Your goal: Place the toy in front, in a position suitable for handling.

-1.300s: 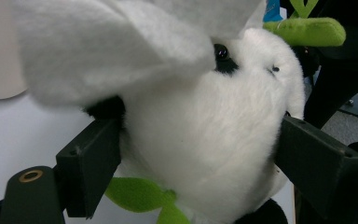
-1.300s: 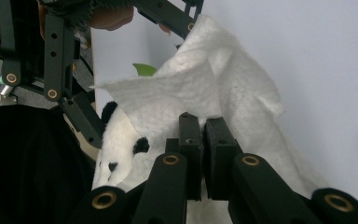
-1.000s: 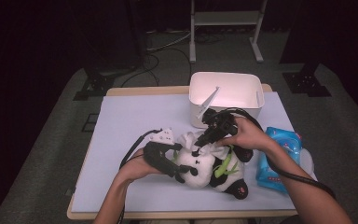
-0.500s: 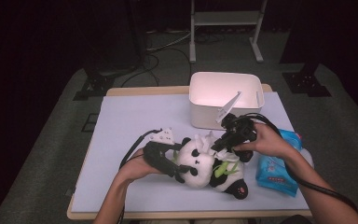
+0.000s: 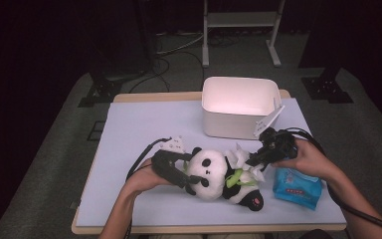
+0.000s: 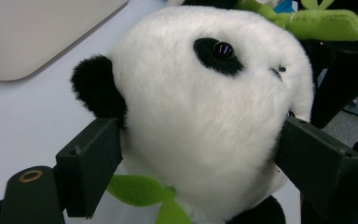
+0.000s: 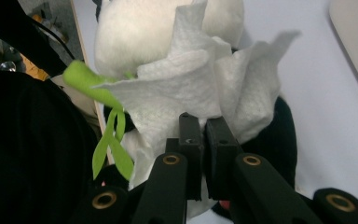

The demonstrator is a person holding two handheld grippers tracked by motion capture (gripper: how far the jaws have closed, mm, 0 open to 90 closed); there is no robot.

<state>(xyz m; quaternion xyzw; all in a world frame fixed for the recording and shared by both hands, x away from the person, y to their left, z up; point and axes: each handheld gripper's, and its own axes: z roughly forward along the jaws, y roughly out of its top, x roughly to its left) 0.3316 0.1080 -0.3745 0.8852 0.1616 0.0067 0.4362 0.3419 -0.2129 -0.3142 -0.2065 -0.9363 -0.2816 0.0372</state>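
**A staged recording room, not a home**

A small wooden table (image 5: 144, 97) with a pale lilac cover stands on grey carpet (image 5: 54, 149) amid dark surroundings. At twelve o'clock stands a metal stand's legs (image 5: 241, 30); black stand feet sit at ten o'clock (image 5: 99, 92) and two o'clock (image 5: 326, 89), and cables (image 5: 171, 50) trail across the floor.

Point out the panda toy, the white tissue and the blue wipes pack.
panda toy (image 5: 210, 172), high view, on its white head.
white tissue (image 7: 177, 100), right gripper view, on its crumpled middle.
blue wipes pack (image 5: 297, 186), high view, on its top face.
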